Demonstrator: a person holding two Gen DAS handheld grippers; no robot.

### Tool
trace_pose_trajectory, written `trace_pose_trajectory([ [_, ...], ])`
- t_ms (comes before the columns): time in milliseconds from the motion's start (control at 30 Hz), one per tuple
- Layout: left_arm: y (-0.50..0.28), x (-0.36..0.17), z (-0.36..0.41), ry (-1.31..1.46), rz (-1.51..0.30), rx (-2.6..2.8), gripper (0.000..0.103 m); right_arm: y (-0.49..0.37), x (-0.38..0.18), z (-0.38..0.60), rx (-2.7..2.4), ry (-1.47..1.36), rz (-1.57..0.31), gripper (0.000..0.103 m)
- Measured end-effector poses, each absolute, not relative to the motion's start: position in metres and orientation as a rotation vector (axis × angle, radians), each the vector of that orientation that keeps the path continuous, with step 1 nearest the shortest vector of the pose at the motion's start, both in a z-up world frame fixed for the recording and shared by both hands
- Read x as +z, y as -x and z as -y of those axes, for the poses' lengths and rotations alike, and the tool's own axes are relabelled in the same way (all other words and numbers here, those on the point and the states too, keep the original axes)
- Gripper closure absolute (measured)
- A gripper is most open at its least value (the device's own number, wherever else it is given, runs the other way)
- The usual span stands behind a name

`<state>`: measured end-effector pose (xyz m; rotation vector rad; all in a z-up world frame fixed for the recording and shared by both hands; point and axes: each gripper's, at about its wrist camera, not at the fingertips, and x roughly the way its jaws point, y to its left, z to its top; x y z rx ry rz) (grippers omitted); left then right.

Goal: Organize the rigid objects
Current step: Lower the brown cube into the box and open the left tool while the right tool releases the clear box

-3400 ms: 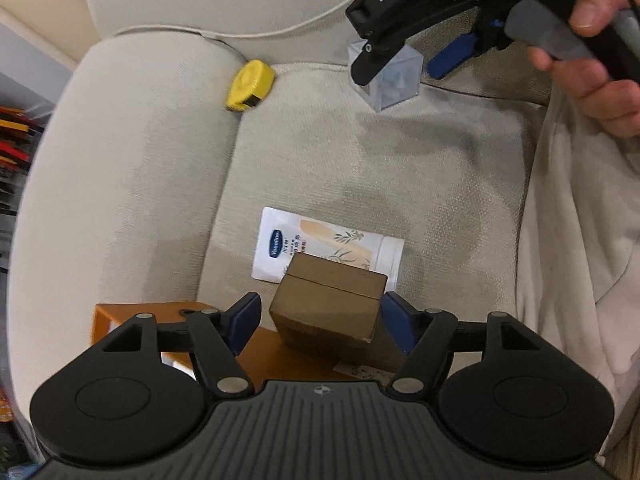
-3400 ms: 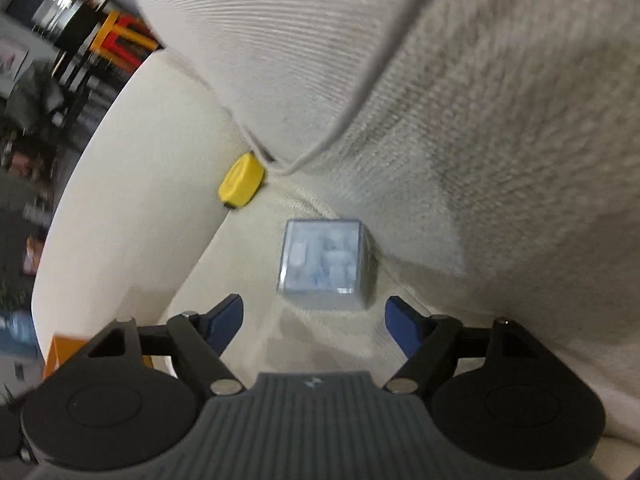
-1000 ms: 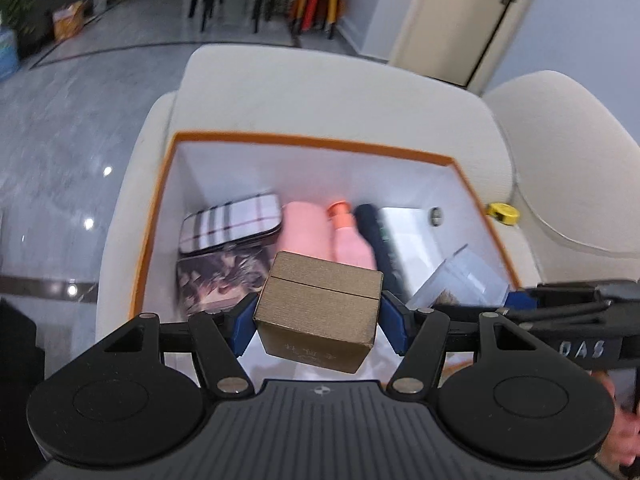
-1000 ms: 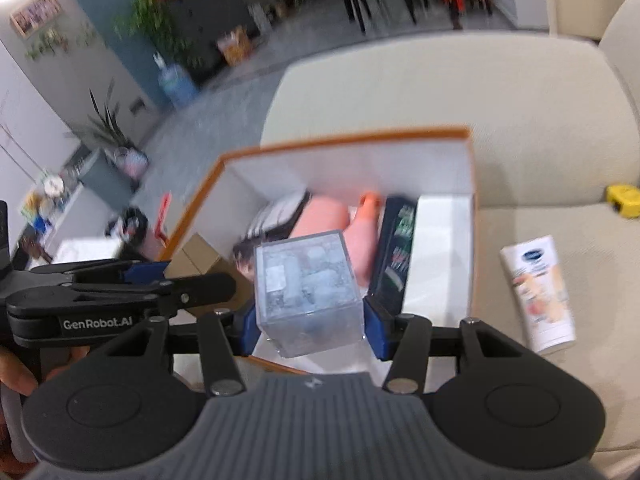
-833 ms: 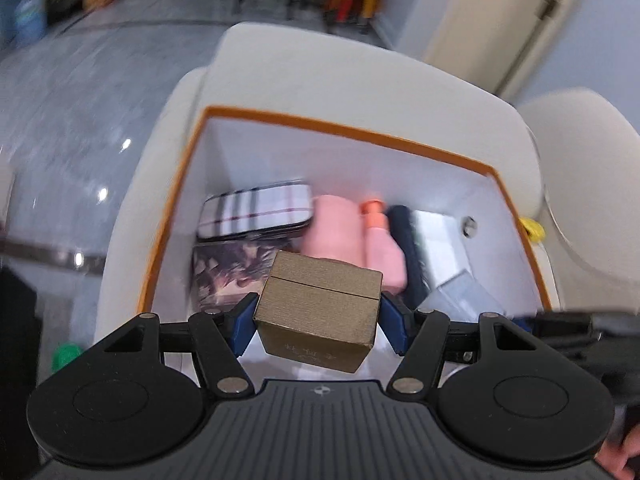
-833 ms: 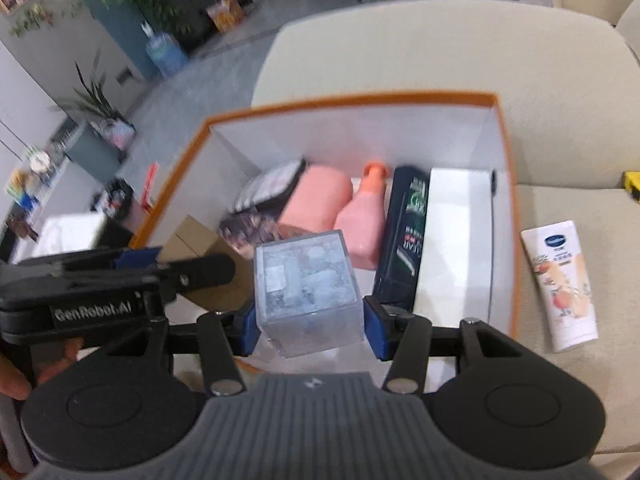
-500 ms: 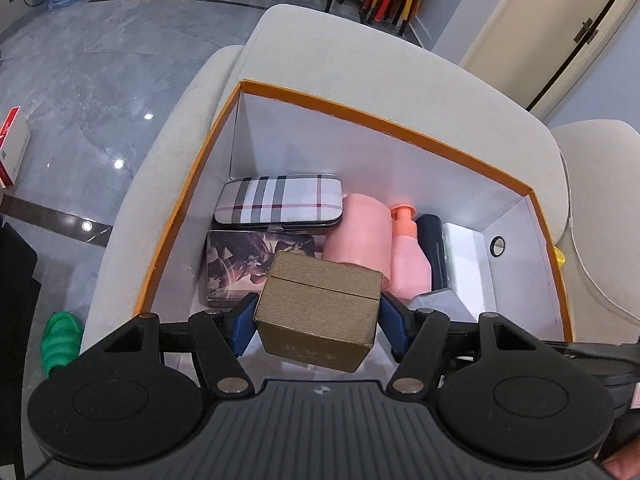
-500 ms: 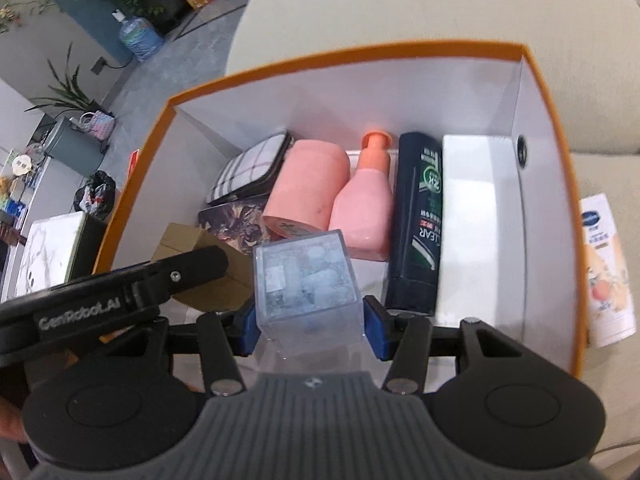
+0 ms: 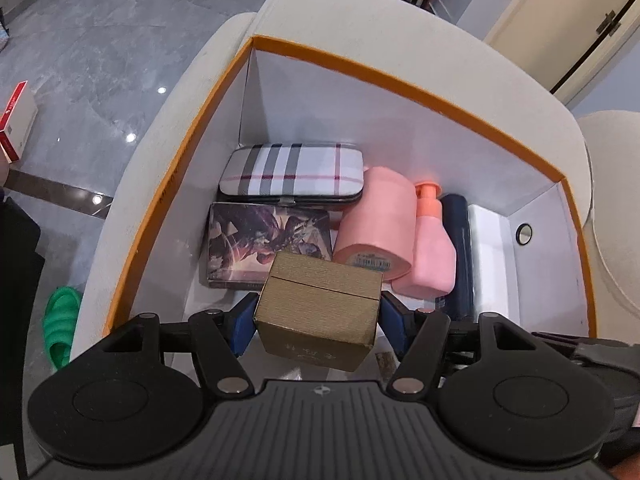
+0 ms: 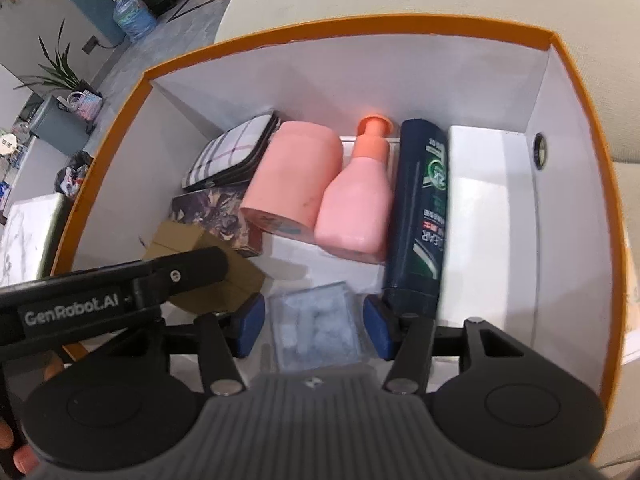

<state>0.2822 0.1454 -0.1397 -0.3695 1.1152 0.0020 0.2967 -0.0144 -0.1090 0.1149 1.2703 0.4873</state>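
Note:
My left gripper (image 9: 318, 322) is shut on a brown cardboard box (image 9: 318, 314) and holds it inside the orange-rimmed white box (image 9: 384, 78), above its near floor. That brown box also shows in the right wrist view (image 10: 200, 268), gripped by the left gripper (image 10: 188, 276). My right gripper (image 10: 314, 326) is open. A clear plastic cube (image 10: 316, 328) lies blurred between its fingers, lower than the pads, over the white box's (image 10: 348, 26) floor.
Inside the white box lie a plaid case (image 9: 292, 174), a printed flat box (image 9: 268, 242), a pink jar (image 9: 378, 224), a pink pump bottle (image 9: 432, 250), a dark shampoo bottle (image 10: 420, 216) and a white box (image 10: 484, 216). A beige sofa (image 9: 400, 36) surrounds it.
Both grippers have moved down into the white box. My right gripper has opened and the clear cube has dropped from between its pads. My left gripper still holds the brown box.

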Motion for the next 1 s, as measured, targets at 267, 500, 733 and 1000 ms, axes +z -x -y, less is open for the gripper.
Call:
trace_pose_trajectory([
  [267, -0.287, -0.148, -0.140, 0.384, -1.171, 0.033, 0.031, -0.285, -0.095, 0.022, 0.515, -0.051, -1.355, 0.050],
  [500, -0.293, -0.149, -0.133, 0.375, -1.191, -0.032, 0.028, -0.287, -0.105, 0.025, 0.492, -0.095, -1.409, 0.067],
  [733, -0.279, -0.126, -0.136, 0.329, -1.101, -0.144, 0.031, -0.286, -0.110, 0.027, 0.509, -0.154, -1.399, 0.067],
  [1000, -0.278, -0.129, -0.155, 0.376, -1.065, -0.145, 0.068, -0.286, -0.113, 0.035, 0.447, -0.291, -1.342, 0.082],
])
